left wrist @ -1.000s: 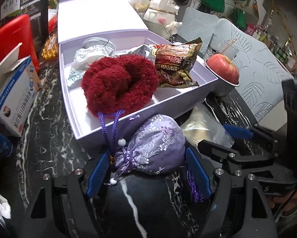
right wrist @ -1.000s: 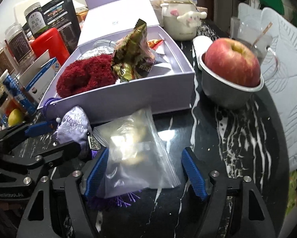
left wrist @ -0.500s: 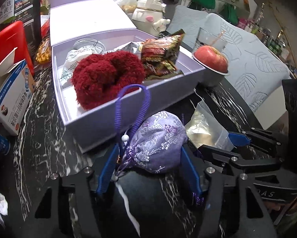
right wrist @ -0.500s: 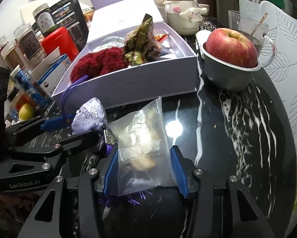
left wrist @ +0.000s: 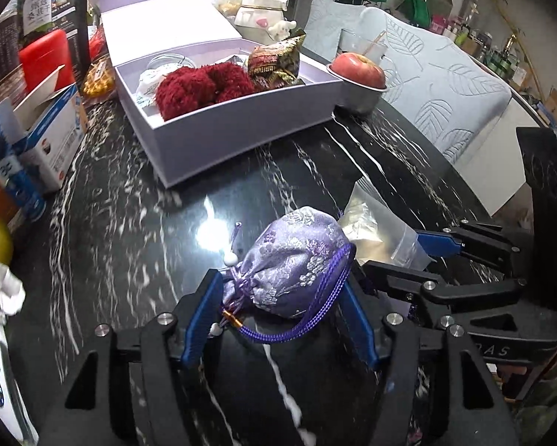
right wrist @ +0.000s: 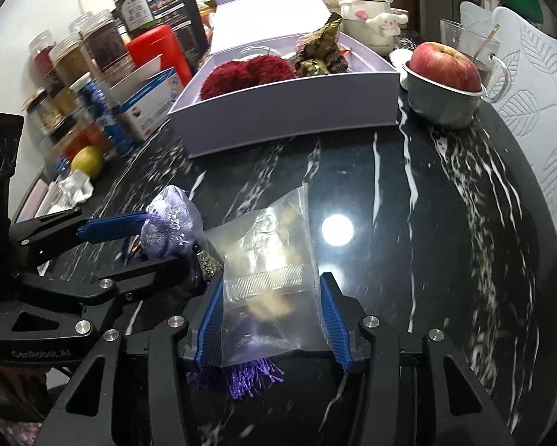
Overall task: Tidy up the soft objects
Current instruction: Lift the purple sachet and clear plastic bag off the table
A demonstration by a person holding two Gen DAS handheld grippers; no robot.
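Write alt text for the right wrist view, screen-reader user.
The right gripper is shut on a clear zip bag above a black marble table. To its left, the left gripper grips a purple brocade pouch. Behind sits an open lavender box holding a red fuzzy item, beside an apple in a metal bowl.

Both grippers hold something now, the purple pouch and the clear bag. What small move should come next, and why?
Probably carry the left gripper, shut on the purple pouch, forward over the lavender box wall. The pouch is clamped between the pads, the box is open, and soft red yarn already lies inside. The right gripper holds the clear bag and can follow.
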